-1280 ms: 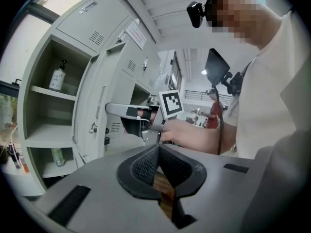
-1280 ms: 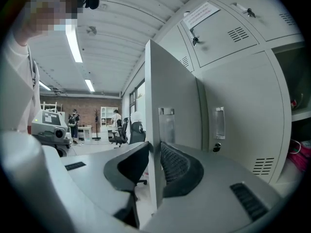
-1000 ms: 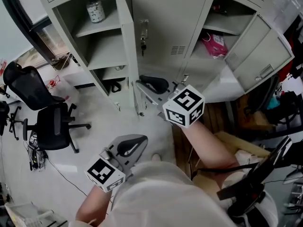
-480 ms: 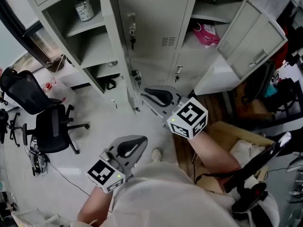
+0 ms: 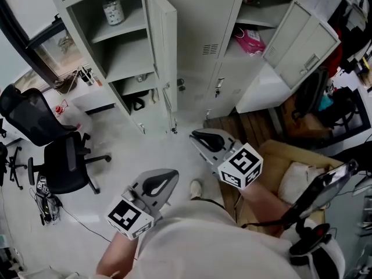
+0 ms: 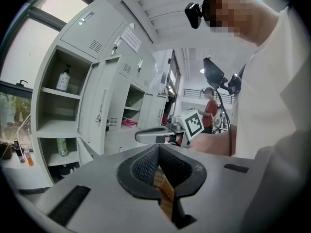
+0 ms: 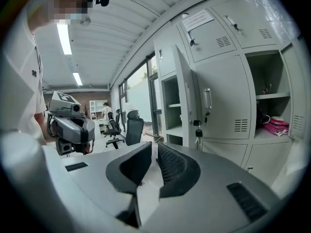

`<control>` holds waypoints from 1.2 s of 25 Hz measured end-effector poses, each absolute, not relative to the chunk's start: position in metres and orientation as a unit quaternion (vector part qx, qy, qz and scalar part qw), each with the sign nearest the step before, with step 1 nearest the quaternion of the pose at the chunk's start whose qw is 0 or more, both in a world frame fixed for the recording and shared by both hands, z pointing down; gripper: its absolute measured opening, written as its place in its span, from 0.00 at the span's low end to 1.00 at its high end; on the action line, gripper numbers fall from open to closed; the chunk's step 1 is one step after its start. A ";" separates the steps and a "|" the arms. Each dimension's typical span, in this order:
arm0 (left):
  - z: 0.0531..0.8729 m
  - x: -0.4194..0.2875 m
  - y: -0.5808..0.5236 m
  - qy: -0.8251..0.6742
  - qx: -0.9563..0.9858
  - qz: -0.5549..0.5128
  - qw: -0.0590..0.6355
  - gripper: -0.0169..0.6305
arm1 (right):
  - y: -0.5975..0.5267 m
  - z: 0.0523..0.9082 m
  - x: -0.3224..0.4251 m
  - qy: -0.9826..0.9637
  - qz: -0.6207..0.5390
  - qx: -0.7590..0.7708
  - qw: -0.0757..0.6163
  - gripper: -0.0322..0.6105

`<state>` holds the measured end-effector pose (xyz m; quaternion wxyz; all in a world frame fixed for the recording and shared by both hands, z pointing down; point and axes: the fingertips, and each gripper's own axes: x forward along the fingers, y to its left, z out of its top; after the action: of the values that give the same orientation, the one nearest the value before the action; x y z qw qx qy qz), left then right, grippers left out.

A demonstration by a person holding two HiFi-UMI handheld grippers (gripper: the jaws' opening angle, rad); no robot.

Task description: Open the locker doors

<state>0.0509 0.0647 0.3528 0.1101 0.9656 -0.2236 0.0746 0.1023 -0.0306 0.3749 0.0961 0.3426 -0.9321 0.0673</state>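
Left gripper [image 5: 168,176]: closest to the person's body and well short of the lockers [image 5: 203,16]; pads pressed together, nothing between them.
Right gripper [image 5: 197,137]: nearer the lockers, touching none of them; a narrow slit shows between the pads, the jaws have just been closing, nothing in the gap.
Office chair [image 5: 64,161]: on the floor off the lockers' left end.
Left door [image 5: 163,39]: swung out towards the grippers.
Centre door [image 7: 228,106]: shut, keys [image 7: 197,125] hanging at its latch.
Right door [image 5: 305,45]: swung wide open.
Bottle [image 5: 113,10]: upper shelf of the left locker.
Pink bag [image 5: 251,39]: shelf of the right locker.
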 end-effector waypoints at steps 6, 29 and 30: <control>0.356 0.015 0.088 -0.211 0.968 0.072 0.113 0.04 | 0.011 0.378 0.053 -0.935 0.066 0.335 0.099 0.11; 0.383 -0.063 0.156 -0.194 0.970 0.074 0.124 0.04 | 0.102 0.398 -0.038 -0.930 0.032 0.335 0.147 0.11; 0.383 -0.064 0.157 -0.194 0.970 0.074 0.123 0.04 | 0.103 0.399 -0.040 -0.930 0.033 0.336 0.146 0.11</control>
<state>-0.0640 0.1570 0.3831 0.1233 0.9704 -0.1938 0.0738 -0.0397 0.1033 0.3989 0.1456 0.3361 -0.9299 0.0332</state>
